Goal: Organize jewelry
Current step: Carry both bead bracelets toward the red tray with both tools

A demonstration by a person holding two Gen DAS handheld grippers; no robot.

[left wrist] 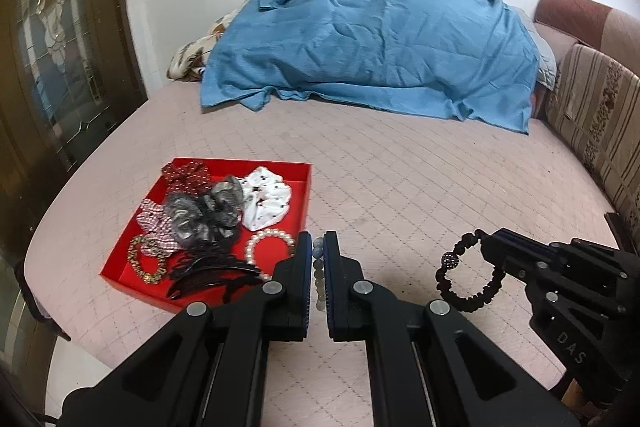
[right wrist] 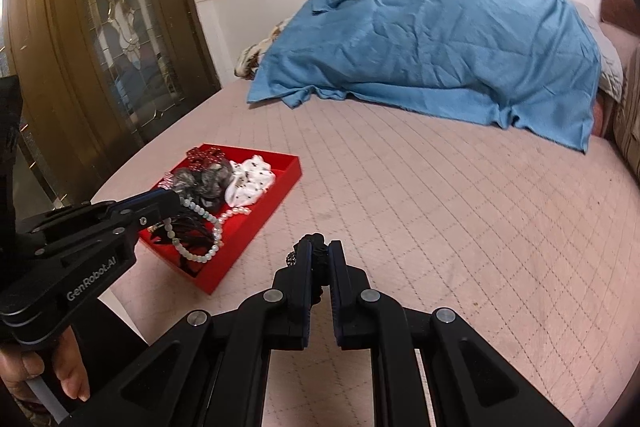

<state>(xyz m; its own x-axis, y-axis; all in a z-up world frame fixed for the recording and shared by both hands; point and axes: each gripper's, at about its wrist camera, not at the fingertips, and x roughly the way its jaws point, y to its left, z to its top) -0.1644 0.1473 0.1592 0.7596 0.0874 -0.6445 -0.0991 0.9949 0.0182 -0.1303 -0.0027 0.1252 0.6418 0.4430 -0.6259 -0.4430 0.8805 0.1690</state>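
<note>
left claw (left wrist: pixel 318 259): closed tight on a bracelet of pale grey-green beads (left wrist: pixel 319 277); the strand runs up between the pads in the left wrist view, and the rest of the loop hangs free below the tips in the right wrist view.
right claw (right wrist: pixel 319 249): pinched shut on a black braided bracelet (left wrist: pixel 466 277); one short stretch is gripped, and the loop, with its dark sparkly bead, dangles clear of the bed.
red tray (left wrist: pixel 306 187): lies on the near left part of the bed, just left of the left claw; the pale bracelet hangs over its near right corner, judging by the right wrist view.
tray contents: a white printed scrunchie (left wrist: pixel 270 197), grey sheer scrunchies (left wrist: pixel 208 215), a red dotted bow (left wrist: pixel 186 175), a checked bow, a pearl bracelet (left wrist: pixel 266 247), a leopard-print bracelet (left wrist: pixel 146 261) and a black hair claw clip (left wrist: pixel 208 273), piled loosely and not sorted.
progress: most pieces appear gathered in the tray; the two bracelets in the claws are not yet set down, and no other loose jewelry shows on the pink quilted mattress (left wrist: pixel 440 187).
left hand pose: points forward and downward, tips beside the tray's right wall; a hand (right wrist: pixel 44 375) grips its handle at the near left.
right hand pose: the same downward slant, to the right of the left claw, over bare mattress, well apart from the tray.
far end: a blue blanket (left wrist: pixel 376 43) covers a heap by the wall.
</note>
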